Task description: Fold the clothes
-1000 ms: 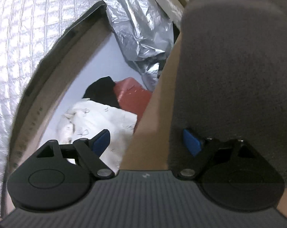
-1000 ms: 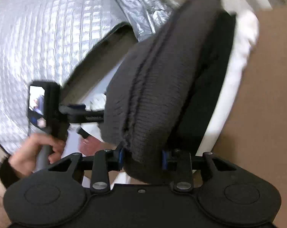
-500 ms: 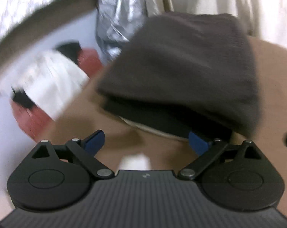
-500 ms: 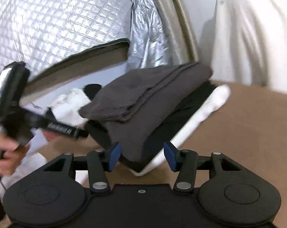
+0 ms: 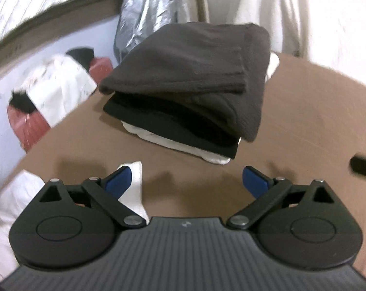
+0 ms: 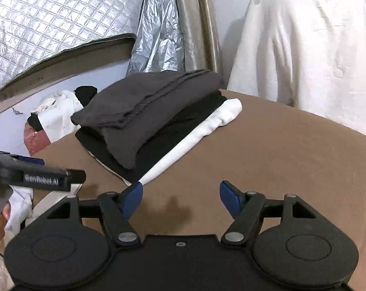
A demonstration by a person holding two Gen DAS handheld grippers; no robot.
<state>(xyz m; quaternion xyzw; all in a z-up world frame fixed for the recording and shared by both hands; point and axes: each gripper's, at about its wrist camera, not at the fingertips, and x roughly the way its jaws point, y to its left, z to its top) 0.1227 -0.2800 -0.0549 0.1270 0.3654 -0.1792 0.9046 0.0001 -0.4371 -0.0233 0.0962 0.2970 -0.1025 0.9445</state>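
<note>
Stack of three folded garments on brown table (image 5: 304, 111); both grippers empty, jaws apart.

Item 1: dark grey knit garment (image 5: 195, 68), folded, topmost of stack. Item 2: black garment (image 5: 173, 126), folded, directly beneath it. Item 3: white garment (image 6: 207, 126), folded, at the bottom, touching the table and projecting past the black layer along one side. Left gripper (image 5: 186, 183): blue-padded fingers spread wide, holding nothing, near the stack without touching it; a white cloth (image 5: 134, 189) lies under its left finger. Right gripper (image 6: 180, 195): fingers spread, holding nothing, just short of the stack's corner. Beyond the table edge: a loose heap of white, black and red clothes (image 5: 49, 92); silver quilted sheeting (image 6: 49, 19) behind.
</note>
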